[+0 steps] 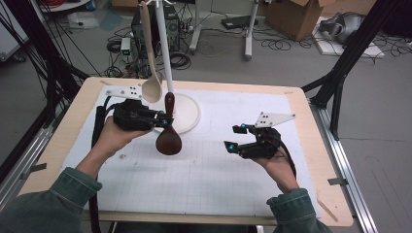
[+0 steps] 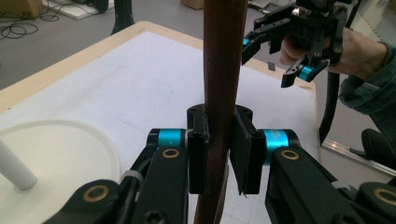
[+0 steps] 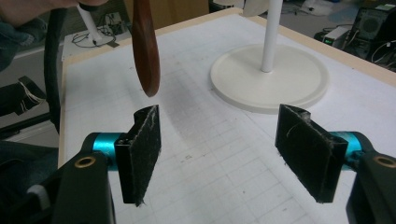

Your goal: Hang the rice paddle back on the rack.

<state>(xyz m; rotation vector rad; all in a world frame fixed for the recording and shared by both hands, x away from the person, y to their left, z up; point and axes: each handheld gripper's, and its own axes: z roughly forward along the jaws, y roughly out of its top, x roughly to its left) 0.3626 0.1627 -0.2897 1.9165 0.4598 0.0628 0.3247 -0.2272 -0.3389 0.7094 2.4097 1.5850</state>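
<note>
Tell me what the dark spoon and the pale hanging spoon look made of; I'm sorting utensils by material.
Dark spoon: probably wood with a smooth reddish-brown finish; it shows a soft sheen. Pale spoon: looks like light unstained wood, matte; plastic can't be ruled out.

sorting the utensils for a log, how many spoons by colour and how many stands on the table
dark brown wooden spoon: 1
pale cream wooden spoon hanging on the stand: 1
white round-based stand with a post: 1
total: 3
</note>
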